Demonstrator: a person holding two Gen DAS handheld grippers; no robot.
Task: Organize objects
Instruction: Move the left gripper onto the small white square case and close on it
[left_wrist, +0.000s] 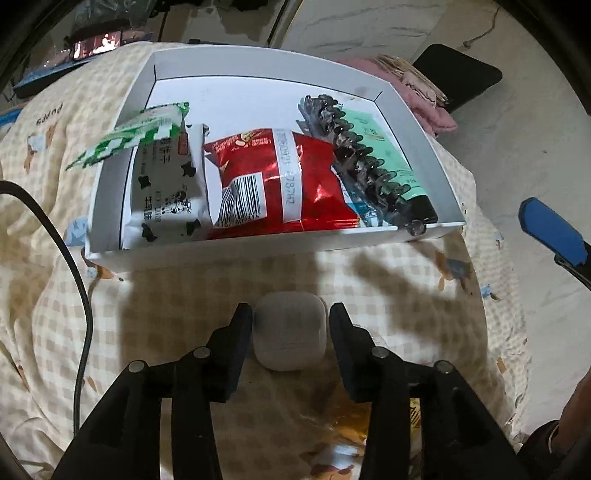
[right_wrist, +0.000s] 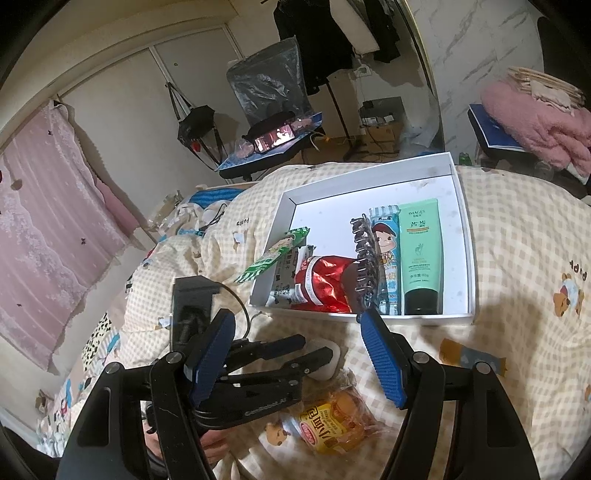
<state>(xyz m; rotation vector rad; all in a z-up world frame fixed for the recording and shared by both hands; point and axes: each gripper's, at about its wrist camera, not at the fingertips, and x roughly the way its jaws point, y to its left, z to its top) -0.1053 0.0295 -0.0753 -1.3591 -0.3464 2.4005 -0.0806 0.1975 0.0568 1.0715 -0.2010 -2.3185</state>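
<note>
White earbud case (left_wrist: 289, 331) between parted left tool (left_wrist: 290, 345) fingers

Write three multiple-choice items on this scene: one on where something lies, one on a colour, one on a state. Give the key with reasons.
1. Where does the small white case lie?
A. in the white box
B. on the checked quilt, between the left tool's fingers
C. on the chair

2. What colour are the right tool's pads?
A. blue
B. red
C. green

3. How is the right tool?
A. shut on the hair clip
B. shut on the tube
C. open, holding nothing

Key: 1 B, the case sits on the quilt in front of the white box, inside the left tool. 2 A, the ribbed pads are blue. 3 C, the right tool stands wide apart and empty.
</note>
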